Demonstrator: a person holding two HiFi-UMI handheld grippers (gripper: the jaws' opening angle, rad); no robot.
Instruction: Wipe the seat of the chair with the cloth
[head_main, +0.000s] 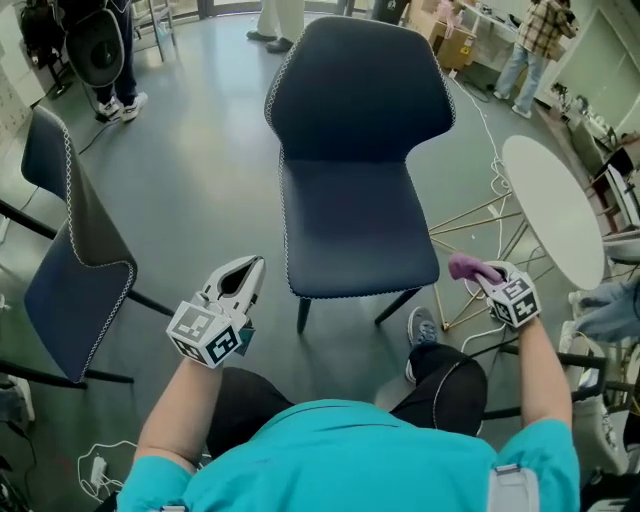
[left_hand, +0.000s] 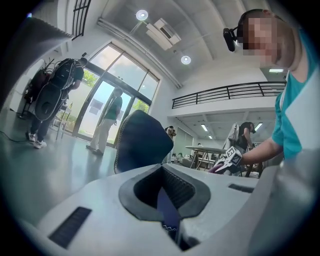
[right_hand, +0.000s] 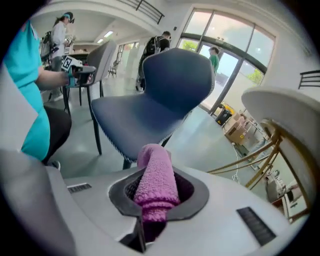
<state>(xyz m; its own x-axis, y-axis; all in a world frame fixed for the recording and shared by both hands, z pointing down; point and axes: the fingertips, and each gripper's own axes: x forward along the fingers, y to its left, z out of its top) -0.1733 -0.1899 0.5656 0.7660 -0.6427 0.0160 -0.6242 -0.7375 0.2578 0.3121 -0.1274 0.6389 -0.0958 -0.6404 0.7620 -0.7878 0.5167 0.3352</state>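
Observation:
A dark blue chair (head_main: 350, 200) stands in front of me, its seat (head_main: 355, 235) bare. My right gripper (head_main: 485, 278) hovers to the right of the seat's front corner, off the chair, shut on a purple cloth (head_main: 468, 266). In the right gripper view the cloth (right_hand: 155, 182) bulges up out of the jaws, with the chair (right_hand: 150, 105) beyond it. My left gripper (head_main: 248, 270) hangs in front of the seat's left corner, jaws together and holding nothing. The left gripper view shows the chair back (left_hand: 142, 140) and the right gripper (left_hand: 227, 159) far off.
A second dark chair (head_main: 70, 250) stands at the left. A white round table (head_main: 555, 205) on gold legs (head_main: 480, 215) is close on the right, with a cable on the floor beside it. People stand at the far end of the room.

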